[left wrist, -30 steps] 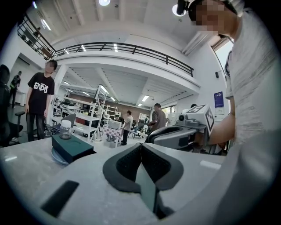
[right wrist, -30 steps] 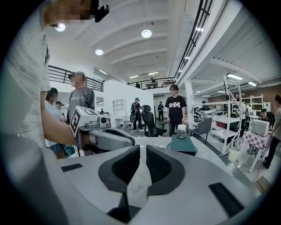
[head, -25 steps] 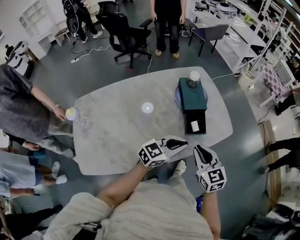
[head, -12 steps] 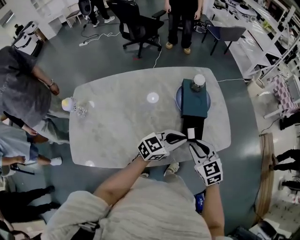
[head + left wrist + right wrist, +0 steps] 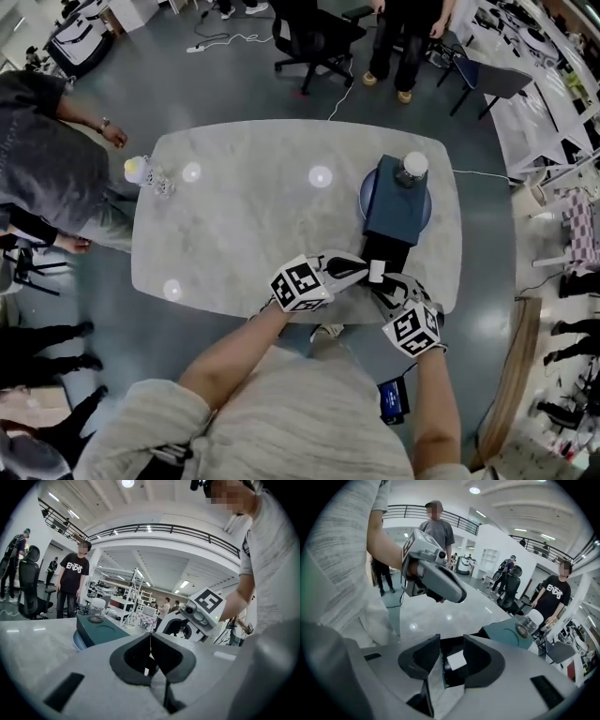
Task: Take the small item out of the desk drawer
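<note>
Roughly at the middle of the head view sits an oval, marble-patterned counter (image 5: 244, 225). At its right end a teal drawer unit (image 5: 398, 208) stands on a round blue base (image 5: 365, 202). A clear jar with a white lid (image 5: 411, 169) stands on top of the unit at its far end. The unit's single drawer (image 5: 389, 251) is pulled out toward the person, its dark inside open to view. The small white item (image 5: 376, 272) lies in it, near the front end.

Both of the person's forearms reach forward over the near edge of the counter and converge on the open drawer. The left gripper (image 5: 361, 270) comes in from the left and lies nearly level, its marker cube turned up, with its tip just beside the drawer's front. The right gripper (image 5: 384, 285) comes in from the near right and points down into the drawer.

The left gripper's fingers (image 5: 136, 656) are pressed together with nothing between them. The right gripper's fingers (image 5: 480, 660) stand apart and are opening. The white item shows in the gap between them, lying in the drawer, and neither pad appears to press on it.
</note>
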Demonstrator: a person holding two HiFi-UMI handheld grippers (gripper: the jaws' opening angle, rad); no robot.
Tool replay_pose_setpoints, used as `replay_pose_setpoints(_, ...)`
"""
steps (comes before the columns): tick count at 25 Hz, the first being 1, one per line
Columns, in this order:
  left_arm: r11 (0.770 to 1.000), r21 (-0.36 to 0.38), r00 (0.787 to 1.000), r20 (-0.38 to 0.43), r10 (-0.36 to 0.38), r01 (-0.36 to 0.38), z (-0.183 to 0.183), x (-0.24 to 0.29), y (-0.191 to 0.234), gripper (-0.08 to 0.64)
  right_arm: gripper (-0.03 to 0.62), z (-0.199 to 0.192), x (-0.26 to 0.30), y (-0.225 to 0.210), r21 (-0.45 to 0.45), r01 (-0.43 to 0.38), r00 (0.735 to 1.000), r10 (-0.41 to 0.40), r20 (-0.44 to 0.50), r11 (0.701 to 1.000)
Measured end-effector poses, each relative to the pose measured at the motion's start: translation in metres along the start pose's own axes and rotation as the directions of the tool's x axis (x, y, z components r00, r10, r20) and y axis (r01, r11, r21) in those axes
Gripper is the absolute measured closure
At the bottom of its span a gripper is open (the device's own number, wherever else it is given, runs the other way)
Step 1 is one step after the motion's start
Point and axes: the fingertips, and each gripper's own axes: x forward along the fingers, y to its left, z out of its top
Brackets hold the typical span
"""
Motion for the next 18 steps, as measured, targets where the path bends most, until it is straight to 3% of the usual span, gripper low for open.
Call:
replay_pose_setpoints(7, 0.999, -0.031, 0.999, -0.009, 0.043, -0.043, -0.004, 0.008, 0.006, 0.545, 0.416, -0.023, 0.023, -0.006, -0.078, -0.125, 0.989, 0.118, -0.087, 0.989)
replay_pose_setpoints(18, 0.997, -0.064, 0.998, -0.035, 0.049, -0.051, -0.014, 0.016, 0.019, 0.545, 0.365, -0.052, 0.051, -0.014, -0.129, -0.299, 0.935, 0.264, -0.239, 0.945)
